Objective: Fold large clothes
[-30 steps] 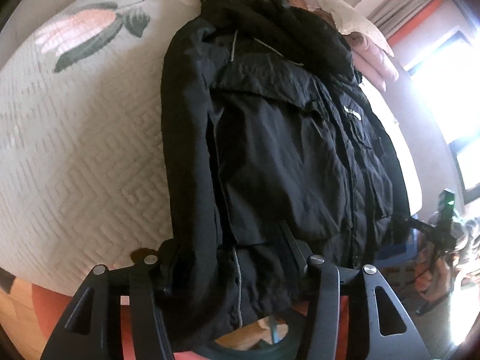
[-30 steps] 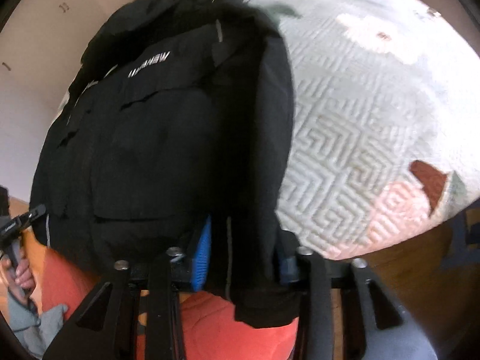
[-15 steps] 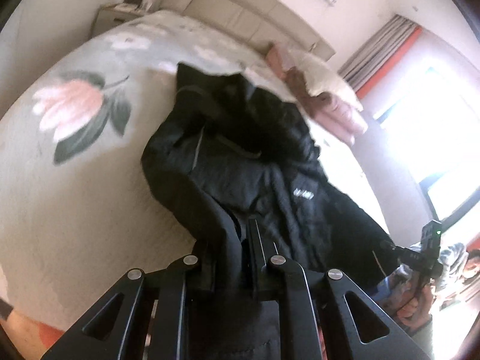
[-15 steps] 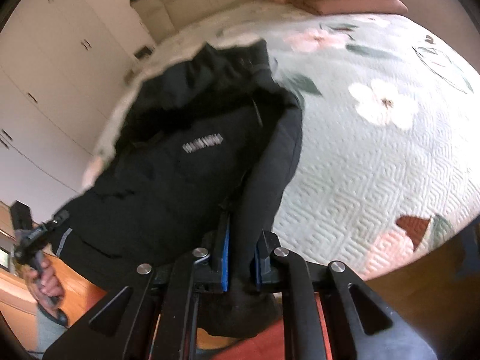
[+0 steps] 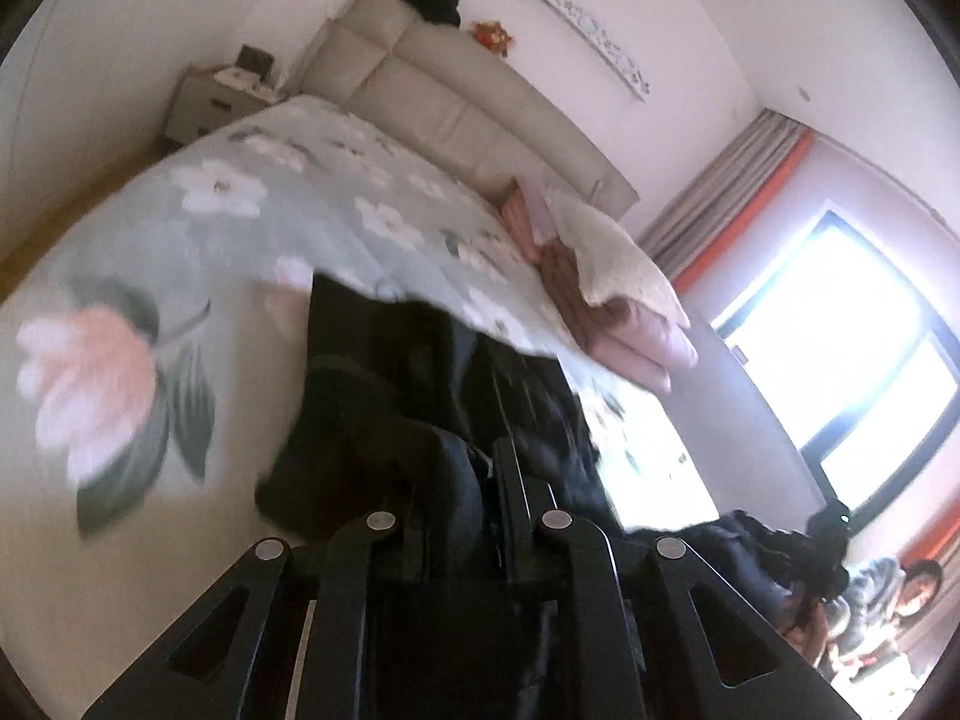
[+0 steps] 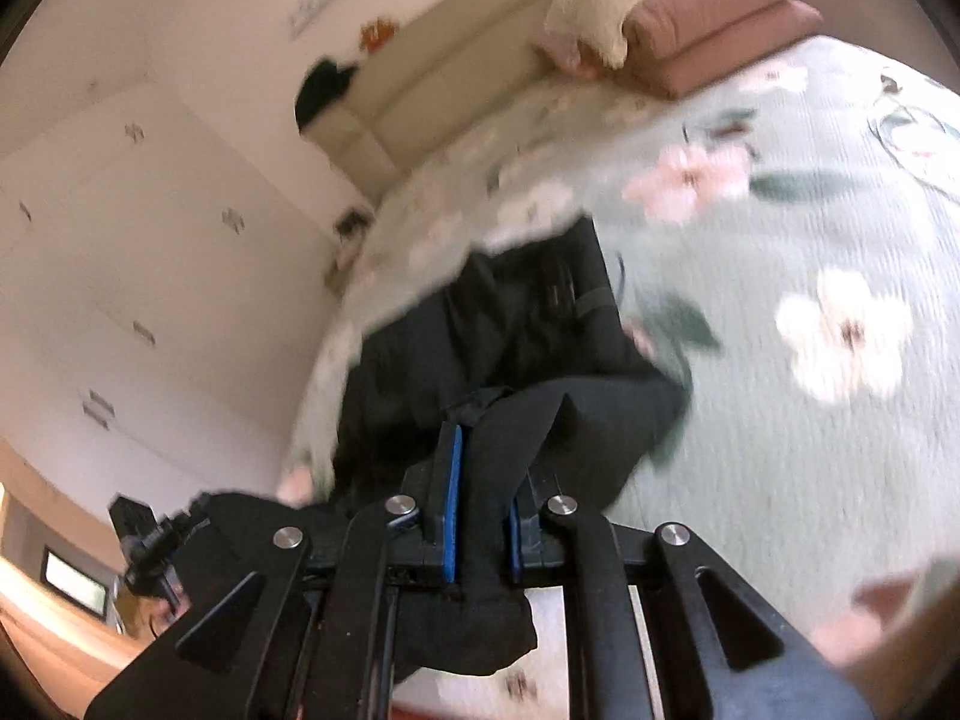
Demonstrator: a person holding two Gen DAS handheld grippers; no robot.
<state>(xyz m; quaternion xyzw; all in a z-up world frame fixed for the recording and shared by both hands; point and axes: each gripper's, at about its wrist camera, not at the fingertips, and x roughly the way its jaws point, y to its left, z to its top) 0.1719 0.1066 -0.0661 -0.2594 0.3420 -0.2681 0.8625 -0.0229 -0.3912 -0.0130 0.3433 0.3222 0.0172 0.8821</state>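
A: Bedroom; black jacket (image 5: 420, 396) lies on the floral bedspread (image 5: 180, 276), hem clamped by left gripper (image 5: 480, 468) and right gripper (image 6: 480, 468).

B: Risk: uneven lifting could skew the fold or slip the fabric free.

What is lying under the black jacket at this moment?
Under the black jacket lies the floral bedspread, visible all around it; the part directly beneath is covered. Both tongs, left and right, pinch its near edge.
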